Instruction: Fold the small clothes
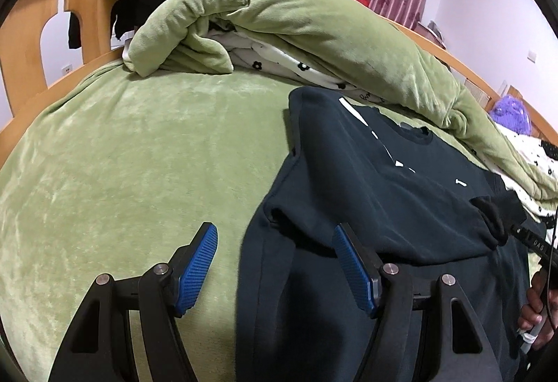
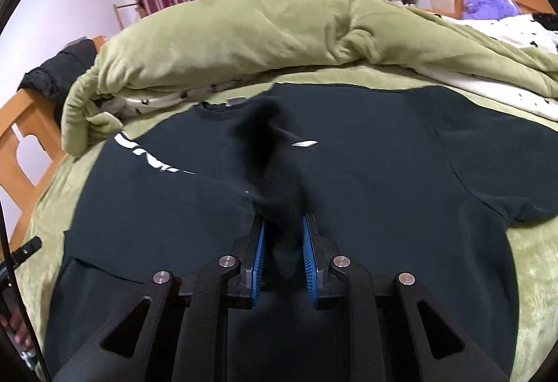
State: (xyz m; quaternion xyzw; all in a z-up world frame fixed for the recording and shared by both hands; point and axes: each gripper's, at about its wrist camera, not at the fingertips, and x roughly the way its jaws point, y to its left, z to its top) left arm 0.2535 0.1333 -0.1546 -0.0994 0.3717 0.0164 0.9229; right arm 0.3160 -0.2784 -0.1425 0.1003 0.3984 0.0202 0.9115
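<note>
Dark T-shirt [image 2: 366, 152] is spread flat on the green-covered bed [image 1: 122, 155], collar at 12 o'clock in the right wrist view, white print across the chest. Right gripper [image 2: 283, 253]: jaws narrowed onto a small black garment [image 2: 275, 173] (blurred, type cannot be told), which is held over the shirt's middle. Left gripper [image 1: 275, 263]: jaws wide, nothing gripped, positioned over the shirt's left edge. A rumpled green quilt [image 1: 314, 30] is seen at 12 o'clock.
</note>
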